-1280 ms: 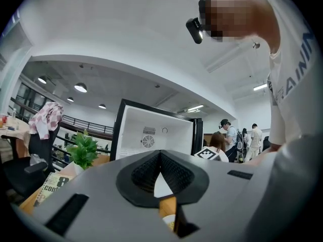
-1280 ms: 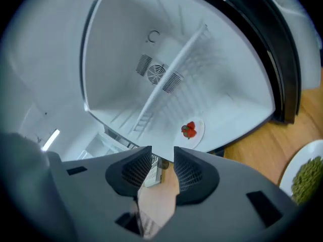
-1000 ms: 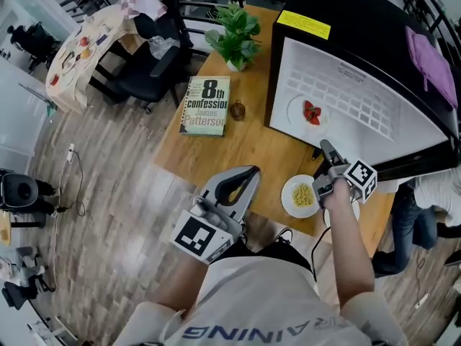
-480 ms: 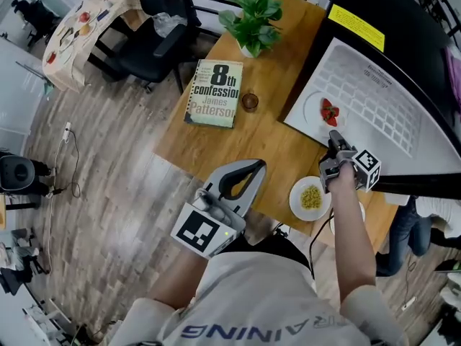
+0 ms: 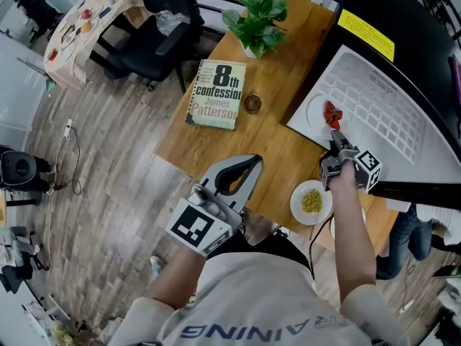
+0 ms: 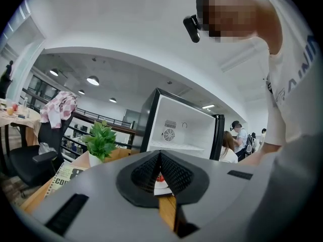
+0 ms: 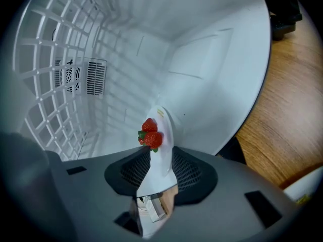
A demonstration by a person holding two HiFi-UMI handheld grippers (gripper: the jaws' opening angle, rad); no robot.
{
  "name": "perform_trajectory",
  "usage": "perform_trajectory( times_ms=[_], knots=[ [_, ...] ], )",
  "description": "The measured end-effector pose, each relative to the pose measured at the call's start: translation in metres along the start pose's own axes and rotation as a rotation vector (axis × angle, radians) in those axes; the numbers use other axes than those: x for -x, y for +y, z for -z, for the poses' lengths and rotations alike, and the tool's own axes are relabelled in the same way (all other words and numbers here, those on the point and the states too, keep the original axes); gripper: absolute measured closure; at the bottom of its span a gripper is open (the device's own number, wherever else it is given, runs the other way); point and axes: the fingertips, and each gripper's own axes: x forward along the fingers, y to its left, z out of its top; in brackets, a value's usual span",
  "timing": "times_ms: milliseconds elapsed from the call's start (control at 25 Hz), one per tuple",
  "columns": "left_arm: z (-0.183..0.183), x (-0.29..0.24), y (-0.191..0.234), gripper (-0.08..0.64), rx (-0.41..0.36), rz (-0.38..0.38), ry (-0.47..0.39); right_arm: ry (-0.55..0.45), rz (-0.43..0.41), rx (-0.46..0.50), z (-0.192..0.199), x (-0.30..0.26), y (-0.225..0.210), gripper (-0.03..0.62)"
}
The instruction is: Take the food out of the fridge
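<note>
A white plate (image 5: 317, 112) with strawberries (image 5: 332, 114) lies on the floor of the open white fridge (image 5: 382, 114). My right gripper (image 5: 336, 140) reaches into the fridge mouth and is shut on the plate's near rim. In the right gripper view the plate (image 7: 162, 145) stands edge-on between the pads, the strawberries (image 7: 150, 134) just past my right gripper (image 7: 157, 166). A second plate with yellow food (image 5: 312, 202) sits on the wooden table (image 5: 274, 146). My left gripper (image 5: 253, 161) hovers over the table's near edge, shut and holding nothing.
A book (image 5: 220, 94), a small brown glass (image 5: 252, 104) and a potted plant (image 5: 258, 16) stand on the far part of the table. A black chair (image 5: 155, 49) is beyond it at left. The fridge (image 6: 184, 127) shows ahead in the left gripper view.
My right gripper has come down and forward from above the yellow-food plate to the strawberry plate's rim. My left gripper has drifted slightly along the table's near edge.
</note>
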Motion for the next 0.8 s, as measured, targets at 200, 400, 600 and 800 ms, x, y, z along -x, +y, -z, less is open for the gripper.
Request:
perform_trajectory(
  times_ms=[200,400,600,800],
  knots=[
    [0.002,0.002,-0.002,0.554,0.007,-0.009,0.012,0.017,0.014,-0.042,0.003,-0.001,-0.007,0.555],
    [0.004,0.004,-0.004,0.552,0.013,-0.01,0.015,0.001,-0.098,-0.057,0.001,0.004,0.005,0.565],
    [0.005,0.004,-0.01,0.554,0.009,-0.007,0.016,-0.013,-0.198,-0.045,-0.001,0.009,0.018,0.566],
    [0.006,0.004,-0.015,0.552,0.003,-0.001,0.017,-0.021,-0.269,-0.031,-0.001,0.018,0.03,0.566]
  ],
)
